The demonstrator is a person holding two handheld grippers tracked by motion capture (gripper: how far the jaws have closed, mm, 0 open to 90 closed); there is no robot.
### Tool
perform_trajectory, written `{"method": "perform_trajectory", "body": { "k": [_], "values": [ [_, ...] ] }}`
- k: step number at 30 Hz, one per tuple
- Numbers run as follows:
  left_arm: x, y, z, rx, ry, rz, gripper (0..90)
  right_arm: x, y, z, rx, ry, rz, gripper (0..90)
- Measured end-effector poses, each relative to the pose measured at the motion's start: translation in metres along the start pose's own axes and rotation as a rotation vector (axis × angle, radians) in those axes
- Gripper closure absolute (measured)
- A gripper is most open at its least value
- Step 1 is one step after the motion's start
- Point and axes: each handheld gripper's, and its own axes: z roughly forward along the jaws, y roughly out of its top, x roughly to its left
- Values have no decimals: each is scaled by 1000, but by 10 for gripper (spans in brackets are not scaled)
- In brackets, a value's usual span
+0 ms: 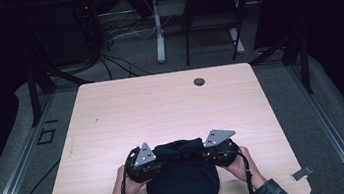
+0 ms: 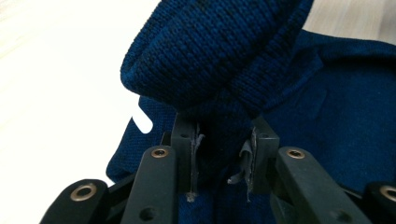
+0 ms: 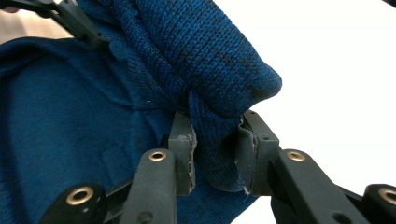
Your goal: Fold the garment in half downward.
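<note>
High view: a person's two hands come in from the near edge of a pale wooden table [image 1: 111, 110], each holding a black gripper, and between them lies a dark blue knitted garment [image 1: 183, 176], folded into a rounded bundle at the near middle of the tabletop. The left gripper [image 1: 160, 155] sits at the garment's far left corner and the right gripper [image 1: 202, 148] at its far right corner, each topped by a grey three-cornered plate, and the far edge of the cloth is gathered up into a thick roll stretched between the two. The left hand [image 1: 126, 183] and right hand [image 1: 237, 166] rest just beside the bundle on either side. In the left gripper view the jaws stand close together with a fold of blue knit clamped between their pads [image 2: 193, 154], and the rolled edge [image 2: 210, 51] bulges above them, lifted off the flatter cloth beyond. In the right gripper view the jaws likewise pinch a thick fold of the same knit between their pads [image 3: 187, 154], with the rolled edge curling over the top and the bright tabletop showing to the right. A small round cable hole [image 1: 199, 82] marks the table's far side, well apart from the garment. Beyond the table stand a chair [image 1: 210, 16] and another table's leg [image 1: 158, 28] on a grey floor.
</note>
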Motion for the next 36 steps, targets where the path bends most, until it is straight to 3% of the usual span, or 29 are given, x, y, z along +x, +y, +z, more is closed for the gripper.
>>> {"method": "perform_trajectory", "body": {
  "k": [8,20,36],
  "values": [
    [3,5,10,-1,14,-23,729,-13,3,8,-9,-25,11,694],
    [18,10,18,-15,37,-64,729,-23,9,16,-6,-76,9,690],
    [21,5,3,-14,16,-59,626,-8,8,7,29,-53,-7,656]
  ]
}}
